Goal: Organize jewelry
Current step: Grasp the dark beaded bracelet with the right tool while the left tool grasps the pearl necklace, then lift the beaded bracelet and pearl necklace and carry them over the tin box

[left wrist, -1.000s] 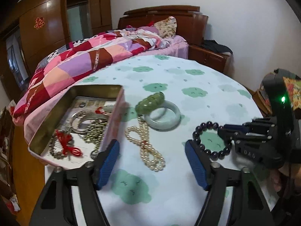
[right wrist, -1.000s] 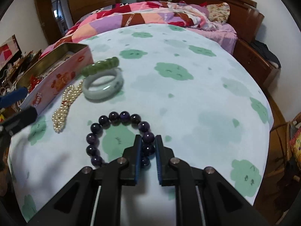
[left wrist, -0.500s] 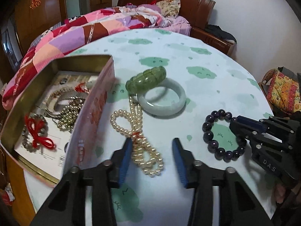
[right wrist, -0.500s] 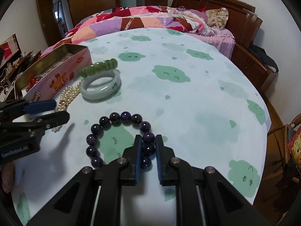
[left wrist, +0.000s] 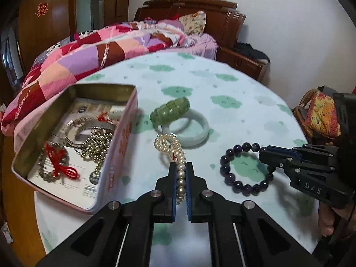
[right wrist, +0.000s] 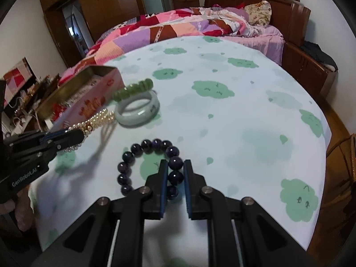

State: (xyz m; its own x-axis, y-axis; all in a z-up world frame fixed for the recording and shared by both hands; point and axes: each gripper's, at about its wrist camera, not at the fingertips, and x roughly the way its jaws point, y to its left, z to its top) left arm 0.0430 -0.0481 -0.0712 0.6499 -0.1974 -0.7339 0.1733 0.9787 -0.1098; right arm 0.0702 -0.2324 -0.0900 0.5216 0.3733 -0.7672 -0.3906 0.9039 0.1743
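My left claw (left wrist: 180, 179) has just closed on the one pearl string (left wrist: 175, 155); right claw (right wrist: 174, 173) grips the one purple bead bracelet (right wrist: 142, 155); two green bangles (left wrist: 178, 120) lie mid-counter (left wrist: 233, 115) beside one tin (left wrist: 124, 138).

A round desk (left wrist: 233, 84) under a pale cloth with green cloud prints carries the jewelry. An open tin (left wrist: 124, 133) lies on it left of the left fingers (left wrist: 171, 178), a pearl string (left wrist: 171, 146) between them, two green bangles (left wrist: 184, 122) beyond them. A dark bead bracelet (right wrist: 144, 149) lies between the right fingers (right wrist: 163, 178).
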